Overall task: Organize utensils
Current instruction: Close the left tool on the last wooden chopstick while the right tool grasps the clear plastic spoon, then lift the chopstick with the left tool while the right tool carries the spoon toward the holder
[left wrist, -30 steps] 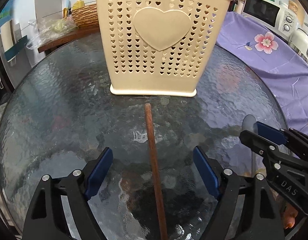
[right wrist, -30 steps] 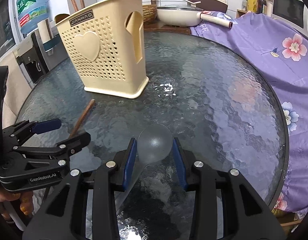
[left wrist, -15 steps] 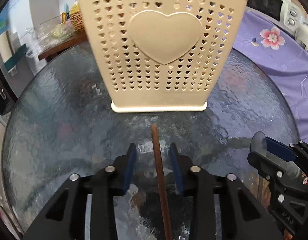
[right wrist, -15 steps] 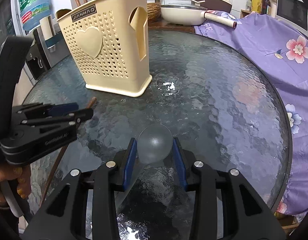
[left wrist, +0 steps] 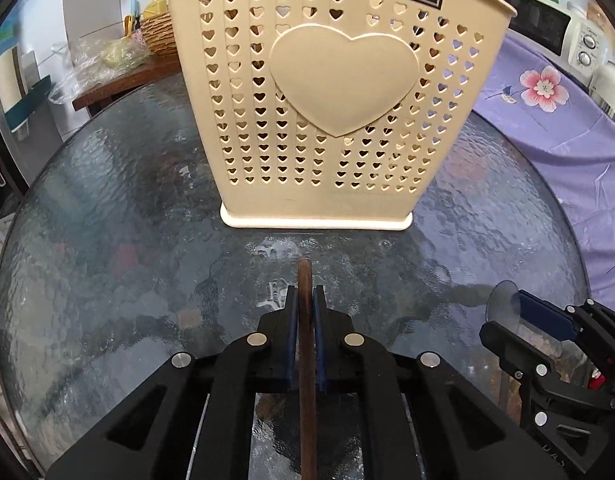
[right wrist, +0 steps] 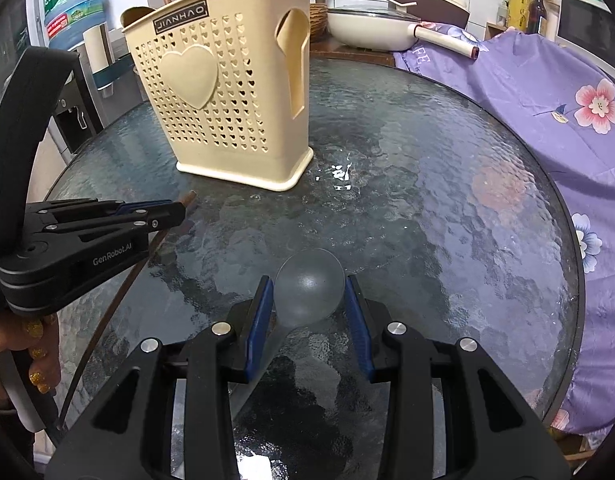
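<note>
A: What does the left gripper (left wrist: 306, 300) have?

B: Its blue pads are pinched almost together on a thin brown wooden stick (left wrist: 307, 360), likely a chopstick. The stick runs straight between the pads, its tip poking out just past them toward the basket, the rest trailing back under the gripper body.

A: And the right gripper (right wrist: 309, 300)?

B: Its jaws stand partly apart with the bowl of a clear plastic spoon (right wrist: 310, 288) between them. The bowl sits at the pad tips and the translucent handle slants back down between the fingers. Both pads seem to touch the bowl's sides, so it looks held, rounded side up.

A: Where is the holder?

B: The cream utensil basket (left wrist: 331, 120) stands upright on the round textured glass table (left wrist: 107, 260), just beyond the stick's tip in the left wrist view. It has heart-shaped holes, a raised heart on the front and a dark label near the rim. In the right wrist view it stands to the upper left, with a spoon-shaped cutout on its side wall and some wooden handles rising out of the top.

A: Anything else nearby?

B: A purple flowered cloth (right wrist: 547, 92) lies along the table's right side, and a white pan (right wrist: 371, 28) sits behind the basket. A hand (right wrist: 23, 360) grips the left gripper's handle at the left edge
</note>
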Tool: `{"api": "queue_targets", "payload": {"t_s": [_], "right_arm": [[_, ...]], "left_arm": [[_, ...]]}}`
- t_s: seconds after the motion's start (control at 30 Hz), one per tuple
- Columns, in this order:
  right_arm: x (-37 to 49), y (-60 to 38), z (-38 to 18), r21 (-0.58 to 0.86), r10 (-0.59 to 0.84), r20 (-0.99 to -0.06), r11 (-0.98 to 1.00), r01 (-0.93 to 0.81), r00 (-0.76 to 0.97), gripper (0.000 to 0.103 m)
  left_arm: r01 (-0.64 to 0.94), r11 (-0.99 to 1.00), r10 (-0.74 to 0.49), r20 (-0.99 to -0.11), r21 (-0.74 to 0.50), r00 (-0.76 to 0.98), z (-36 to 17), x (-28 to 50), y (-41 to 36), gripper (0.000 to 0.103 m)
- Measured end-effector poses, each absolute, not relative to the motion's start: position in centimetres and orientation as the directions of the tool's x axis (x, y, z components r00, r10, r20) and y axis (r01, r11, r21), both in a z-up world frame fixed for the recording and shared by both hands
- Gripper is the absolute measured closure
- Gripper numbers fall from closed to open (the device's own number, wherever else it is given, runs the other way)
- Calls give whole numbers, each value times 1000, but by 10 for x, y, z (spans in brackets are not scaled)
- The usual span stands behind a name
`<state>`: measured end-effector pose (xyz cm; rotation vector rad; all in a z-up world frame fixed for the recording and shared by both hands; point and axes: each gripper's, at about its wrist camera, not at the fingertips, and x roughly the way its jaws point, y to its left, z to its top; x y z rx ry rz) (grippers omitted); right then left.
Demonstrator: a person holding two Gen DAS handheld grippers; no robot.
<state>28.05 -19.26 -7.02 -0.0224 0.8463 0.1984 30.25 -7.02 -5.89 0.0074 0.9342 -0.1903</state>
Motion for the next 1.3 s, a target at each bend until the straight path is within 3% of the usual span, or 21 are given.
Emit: {"api": "queue_targets", "payload": {"t_s": [0.7, 1.3], "right_arm": [[264, -194, -12, 150, 314, -643, 946, -287, 699, 66], [237, -180, 66, 92, 358, -535, 925, -368, 765, 66]], "left_arm": [[200, 968, -251, -648, -153, 719, 25, 249, -50, 96], [248, 953, -302, -522, -174, 798, 89, 212, -32, 96]]}}
